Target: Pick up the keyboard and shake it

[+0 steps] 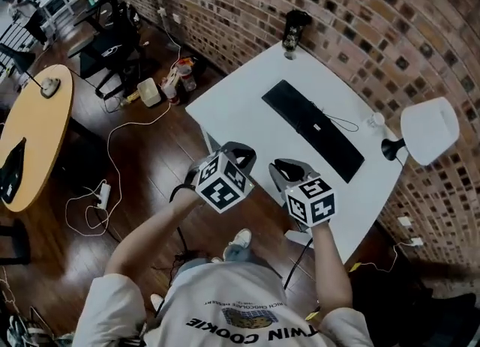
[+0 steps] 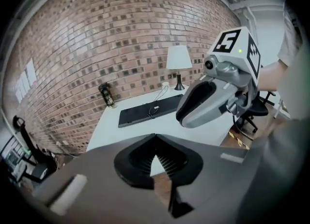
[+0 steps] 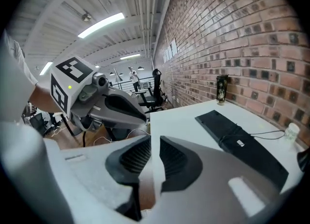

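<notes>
A black keyboard (image 1: 311, 130) lies diagonally on the white table (image 1: 240, 109), with a thin cable looped over its middle. It also appears in the left gripper view (image 2: 150, 111) and the right gripper view (image 3: 242, 145). Both grippers hover off the table's near corner, well short of the keyboard. My left gripper (image 1: 237, 151) has its jaws (image 2: 156, 143) together, holding nothing. My right gripper (image 1: 289, 167) shows a narrow gap between its jaws (image 3: 154, 145), and nothing is in it. The two grippers are side by side, close to each other.
A white lamp (image 1: 427, 132) stands at the table's far right end and a dark bottle (image 1: 294, 34) at its far left corner. A small white object (image 1: 375, 119) sits near the brick wall. Left of me are a round wooden table (image 1: 34, 128), office chairs and floor cables (image 1: 105, 188).
</notes>
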Available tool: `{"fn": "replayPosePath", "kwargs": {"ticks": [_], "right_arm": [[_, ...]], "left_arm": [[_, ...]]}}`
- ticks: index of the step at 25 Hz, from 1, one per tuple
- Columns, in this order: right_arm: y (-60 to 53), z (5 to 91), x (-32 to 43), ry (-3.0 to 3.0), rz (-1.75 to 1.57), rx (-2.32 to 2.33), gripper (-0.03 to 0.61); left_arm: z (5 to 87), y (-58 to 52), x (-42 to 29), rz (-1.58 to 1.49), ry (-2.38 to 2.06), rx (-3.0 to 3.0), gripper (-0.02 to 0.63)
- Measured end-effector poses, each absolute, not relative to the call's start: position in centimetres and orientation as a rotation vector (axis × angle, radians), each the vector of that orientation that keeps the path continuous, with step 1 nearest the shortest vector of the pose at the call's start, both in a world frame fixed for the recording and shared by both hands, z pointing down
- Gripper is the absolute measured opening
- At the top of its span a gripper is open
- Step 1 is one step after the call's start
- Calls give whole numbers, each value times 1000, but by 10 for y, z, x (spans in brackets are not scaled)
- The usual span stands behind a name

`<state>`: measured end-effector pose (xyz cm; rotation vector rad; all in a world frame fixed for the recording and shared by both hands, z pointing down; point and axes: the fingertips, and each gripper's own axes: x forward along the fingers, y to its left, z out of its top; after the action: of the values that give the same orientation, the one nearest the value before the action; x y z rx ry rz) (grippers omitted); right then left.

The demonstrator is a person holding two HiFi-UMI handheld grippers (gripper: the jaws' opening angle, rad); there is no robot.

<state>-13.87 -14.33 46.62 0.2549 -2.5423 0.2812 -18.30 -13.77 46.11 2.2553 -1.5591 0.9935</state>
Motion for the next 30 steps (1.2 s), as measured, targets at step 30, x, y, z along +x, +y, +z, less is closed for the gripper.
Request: {"fn": "replayPosePath", "kwargs": {"ticks": [30], "right_arm": [[94,407,-34,-2739,277,510,11]], "left_arm": [[401,103,-65,298,-1945,2068,7]]}}
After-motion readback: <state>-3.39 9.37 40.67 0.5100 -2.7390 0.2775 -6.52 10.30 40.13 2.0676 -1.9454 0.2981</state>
